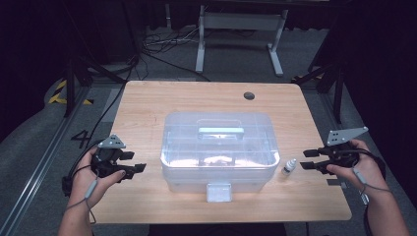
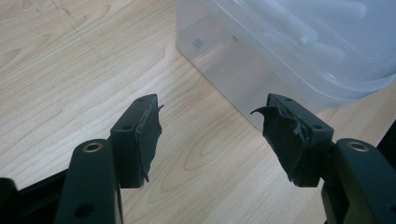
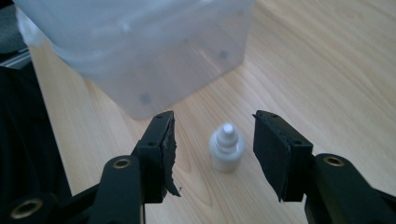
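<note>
A clear plastic storage box [image 1: 219,147] with a lid, a top handle and a front latch [image 1: 219,191] stands in the middle of the wooden table [image 1: 147,103]. A small white dropper bottle [image 1: 289,167] stands upright just right of the box. My right gripper [image 1: 310,160] is open, a short way right of the bottle; in the right gripper view the bottle [image 3: 226,146] stands between and beyond the jaws of the gripper [image 3: 212,147]. My left gripper [image 1: 140,162] is open near the box's left side, with the box corner [image 2: 261,60] ahead of it [image 2: 210,130].
A round cable hole [image 1: 249,95] sits near the table's far right. Beyond the table are a white desk frame [image 1: 241,34], loose cables on the floor and black stands at both sides.
</note>
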